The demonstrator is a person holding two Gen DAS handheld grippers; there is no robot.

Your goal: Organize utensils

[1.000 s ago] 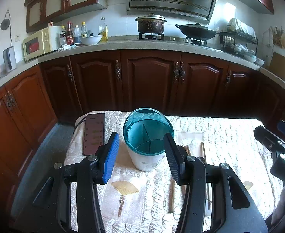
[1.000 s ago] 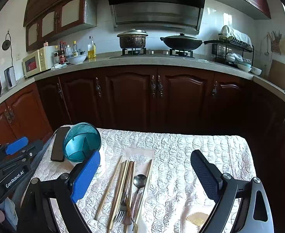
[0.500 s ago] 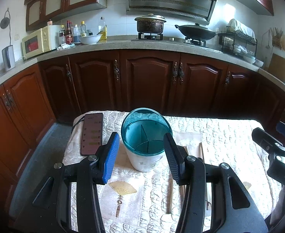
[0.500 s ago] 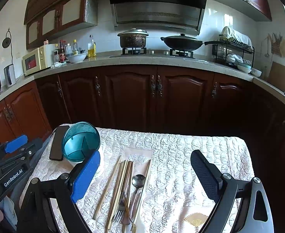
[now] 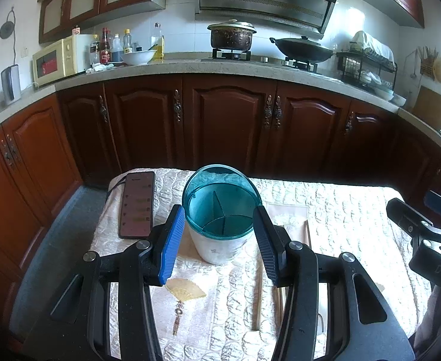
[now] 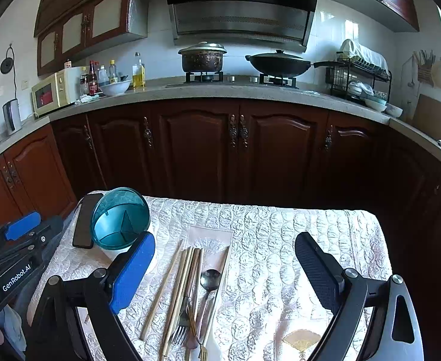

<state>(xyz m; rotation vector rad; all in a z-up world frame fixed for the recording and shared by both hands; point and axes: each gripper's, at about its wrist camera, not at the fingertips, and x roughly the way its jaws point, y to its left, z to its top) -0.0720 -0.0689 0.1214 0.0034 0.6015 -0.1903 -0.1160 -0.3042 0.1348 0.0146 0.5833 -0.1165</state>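
A phone [image 5: 137,207] lies just left of the teal-rimmed utensil holder [image 5: 222,216] your left gripper [image 5: 218,240] flanks, jaws apart; chopsticks [image 6: 176,288], fork [image 6: 182,325] and spoon [image 6: 209,279] lie between your right gripper's [image 6: 225,273] wide-spread jaws.

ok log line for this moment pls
left gripper: open, straddling teal utensil holder | right gripper: open, above chopsticks, fork, spoon | holder empty

White letters reading "GenRobot.AI" run along the black body of the left tool [image 6: 22,231], seen at the near left of the right wrist view. In the left wrist view, the right tool [image 5: 436,237] bears faint letters "DAS", cut off at the edge.
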